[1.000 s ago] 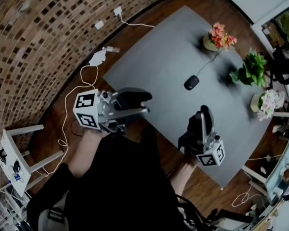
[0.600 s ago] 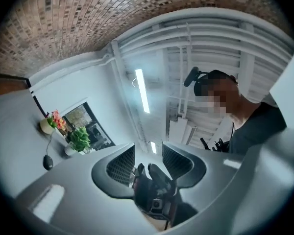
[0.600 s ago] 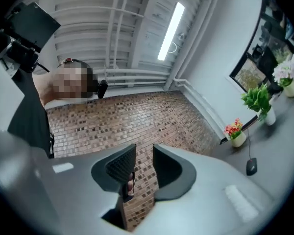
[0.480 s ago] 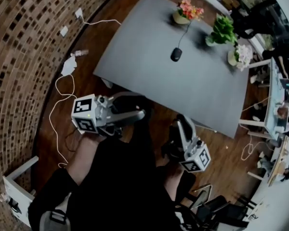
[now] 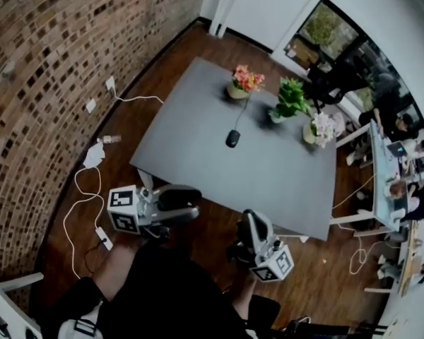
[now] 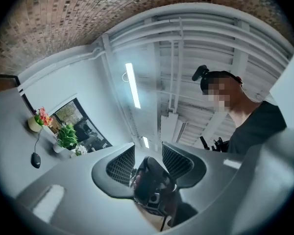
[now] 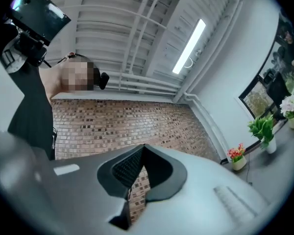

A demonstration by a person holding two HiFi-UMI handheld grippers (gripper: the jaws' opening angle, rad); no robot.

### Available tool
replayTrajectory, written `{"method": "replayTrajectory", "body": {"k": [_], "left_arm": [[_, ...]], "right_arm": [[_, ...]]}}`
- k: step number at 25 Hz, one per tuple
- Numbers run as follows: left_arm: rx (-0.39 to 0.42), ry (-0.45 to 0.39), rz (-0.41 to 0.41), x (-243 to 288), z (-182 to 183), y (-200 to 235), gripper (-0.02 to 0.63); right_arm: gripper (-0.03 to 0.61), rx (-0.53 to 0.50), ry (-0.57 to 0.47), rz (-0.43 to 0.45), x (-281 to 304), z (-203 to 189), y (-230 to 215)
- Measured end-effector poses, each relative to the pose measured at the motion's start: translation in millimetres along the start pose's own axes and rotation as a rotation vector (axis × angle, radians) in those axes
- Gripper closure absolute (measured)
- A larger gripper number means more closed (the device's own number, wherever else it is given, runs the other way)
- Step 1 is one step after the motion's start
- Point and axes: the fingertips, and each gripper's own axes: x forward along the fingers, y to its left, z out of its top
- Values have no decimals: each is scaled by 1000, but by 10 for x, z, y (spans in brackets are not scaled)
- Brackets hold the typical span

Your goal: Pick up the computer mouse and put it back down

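A grey counter stands on a wooden floor beside a brick wall. The computer mouse lies on it at upper middle, small, black and corded (its buttons too small to make out), just below the orange flowers. Low in the frame, off the counter, the left claw has its jaws apart, gripping nothing, and the right claw is pressed together, empty.

Grey table, mouse, three potted plants
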Motion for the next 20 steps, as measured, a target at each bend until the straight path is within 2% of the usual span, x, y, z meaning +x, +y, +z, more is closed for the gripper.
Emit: {"method": "replayTrajectory", "body": {"k": [4,8,13,17,20], "left_arm": [[-41,38,38,190,-198,84,437],[-61,89,17,374,-410,80,437],[-76,82,21,429,-447,139,437],[-78,69,40,454,-465,136,437],[-80,62,27,562,-448,112,437]], "right_arm": [[578,45,-20,1,-83,26,-100],[578,48,-49,-11,-251,63,-225],[578,21,-39,-1,-296,134,-228],[578,63,-22,-38,-506,-22,-386],[578,55,-6,-45,-536,41,-434]]}}
